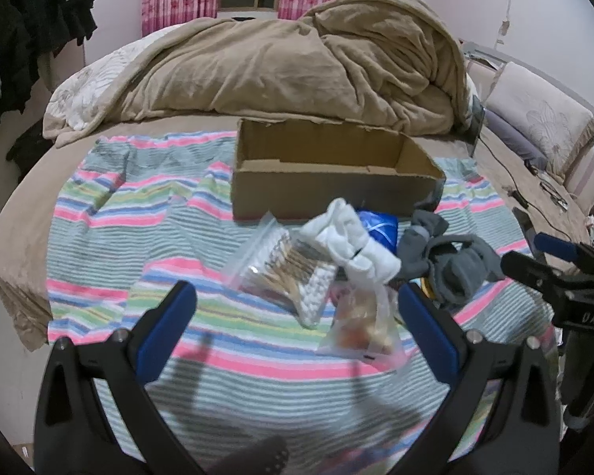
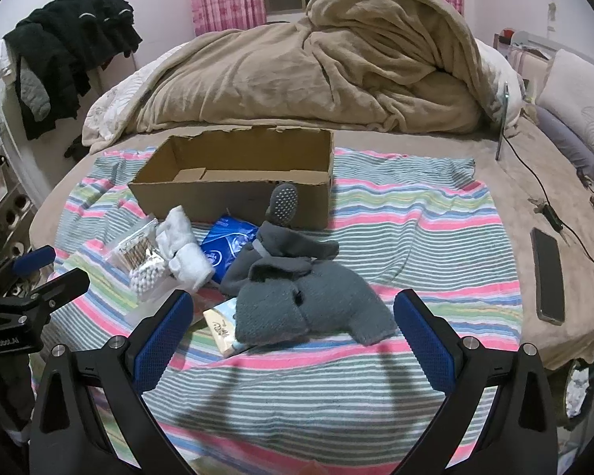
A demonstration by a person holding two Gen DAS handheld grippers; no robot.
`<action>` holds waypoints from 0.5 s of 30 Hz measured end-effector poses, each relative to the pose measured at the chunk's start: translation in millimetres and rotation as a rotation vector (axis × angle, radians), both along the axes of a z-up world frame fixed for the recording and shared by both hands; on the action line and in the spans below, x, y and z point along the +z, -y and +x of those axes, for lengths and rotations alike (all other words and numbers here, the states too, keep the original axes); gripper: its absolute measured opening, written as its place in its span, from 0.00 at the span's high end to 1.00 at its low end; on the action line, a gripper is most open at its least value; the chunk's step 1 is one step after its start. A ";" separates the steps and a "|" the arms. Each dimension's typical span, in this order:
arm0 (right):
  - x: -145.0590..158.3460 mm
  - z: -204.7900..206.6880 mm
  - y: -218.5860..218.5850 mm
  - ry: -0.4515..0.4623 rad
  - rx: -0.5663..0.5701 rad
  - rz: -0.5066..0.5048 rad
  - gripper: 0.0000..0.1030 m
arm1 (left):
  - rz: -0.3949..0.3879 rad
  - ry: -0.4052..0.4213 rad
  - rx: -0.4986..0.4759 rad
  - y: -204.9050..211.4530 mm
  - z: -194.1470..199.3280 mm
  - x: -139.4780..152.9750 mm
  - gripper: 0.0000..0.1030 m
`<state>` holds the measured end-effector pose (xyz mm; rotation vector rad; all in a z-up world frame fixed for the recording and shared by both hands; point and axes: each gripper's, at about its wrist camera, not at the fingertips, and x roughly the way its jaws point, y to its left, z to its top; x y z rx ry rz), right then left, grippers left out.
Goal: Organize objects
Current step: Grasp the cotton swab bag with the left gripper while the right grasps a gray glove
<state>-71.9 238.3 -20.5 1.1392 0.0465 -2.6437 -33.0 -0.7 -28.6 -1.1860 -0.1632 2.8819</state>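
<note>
On the striped towel [image 2: 396,213], spread flat over the tan bed sheet, stands an open cardboard box [image 2: 233,174], rectangular, with a ragged torn rim along its far wall and a bare corrugated floor. This box serves as the reference point.

Directly in front of the box lies a loose pile of items. At the box's front left corner sits a clear plastic bag of cotton swabs [image 1: 285,273], wooden stems and white tips visible through the film. Touching it on the right is a rolled white sock [image 1: 352,241], soft and ribbed. Behind that roll, against the box front, lies a glossy blue packet [image 2: 227,247]. A second clear bag [image 1: 362,326], holding pale orange contents that cannot be identified, lies nearer the camera than the swabs. Before the box's front right portion lies a heap of grey knitted socks [image 2: 309,297], coarse in weave; one sock with a dotted grip sole [image 2: 283,202] stands up against the box front. A flat printed card pack [image 2: 219,326] protrudes from beneath the grey heap.

Left gripper [image 1: 297,332]: blue ribbed pads spread wide, holding nothing, poised short of the swab bag. Right gripper [image 2: 293,340]: pads likewise wide apart and unloaded, facing the grey heap.

Well right of the box, a dark phone [image 2: 548,275] lies on the sheet. Beyond the box, a tan fleece blanket [image 2: 336,63] is bunched in deep folds.
</note>
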 end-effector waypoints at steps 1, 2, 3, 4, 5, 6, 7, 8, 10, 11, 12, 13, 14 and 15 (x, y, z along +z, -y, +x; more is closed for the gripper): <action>-1.2 -2.1 -0.3 0.004 -0.002 0.002 0.00 | -0.009 0.001 -0.006 -1.2 -3.0 -2.2 0.01; -2.4 -4.2 -0.6 0.008 -0.003 0.003 0.00 | -0.011 0.003 -0.018 -2.3 -6.3 -4.3 0.01; -3.0 -5.8 -1.1 0.010 -0.003 0.004 0.00 | -0.007 0.007 -0.026 -2.9 -9.1 -6.1 0.01; -3.4 -7.7 -1.9 0.011 -0.005 0.007 0.00 | -0.002 0.016 -0.033 -3.4 -13.1 -9.1 0.01; -3.5 -10.7 -3.7 0.013 -0.013 0.008 0.00 | 0.001 0.022 -0.040 -3.9 -16.1 -11.5 0.01; -3.6 -11.8 -5.1 0.014 -0.019 0.008 0.00 | 0.006 0.028 -0.053 -4.5 -19.9 -14.9 0.01; -3.6 -14.3 -7.0 0.012 -0.023 0.005 0.00 | 0.008 0.032 -0.058 -4.9 -22.8 -17.8 0.01; -5.0 -15.7 -8.5 0.010 -0.024 0.004 0.00 | 0.008 0.043 -0.062 -5.2 -26.8 -21.3 0.01; -9.1 -19.3 -10.9 0.018 -0.029 0.000 0.00 | 0.008 0.062 -0.080 -7.9 -34.9 -27.5 0.01; -12.5 -21.9 -12.0 0.025 -0.026 -0.007 0.00 | 0.003 0.070 -0.086 -8.9 -38.5 -30.2 0.01; -17.0 -25.2 -12.5 0.039 -0.018 -0.017 0.00 | -0.006 0.079 -0.093 -10.7 -42.7 -33.2 0.01; -20.3 -27.3 -12.1 0.050 -0.014 -0.019 0.00 | -0.009 0.092 -0.107 -12.5 -47.9 -37.0 0.01; -23.2 -29.0 -12.4 0.057 -0.011 -0.018 0.00 | -0.010 0.104 -0.121 -14.0 -52.7 -41.2 0.01; -25.7 -30.4 -11.9 0.063 -0.009 -0.016 0.00 | -0.011 0.122 -0.130 -14.6 -57.1 -46.5 0.01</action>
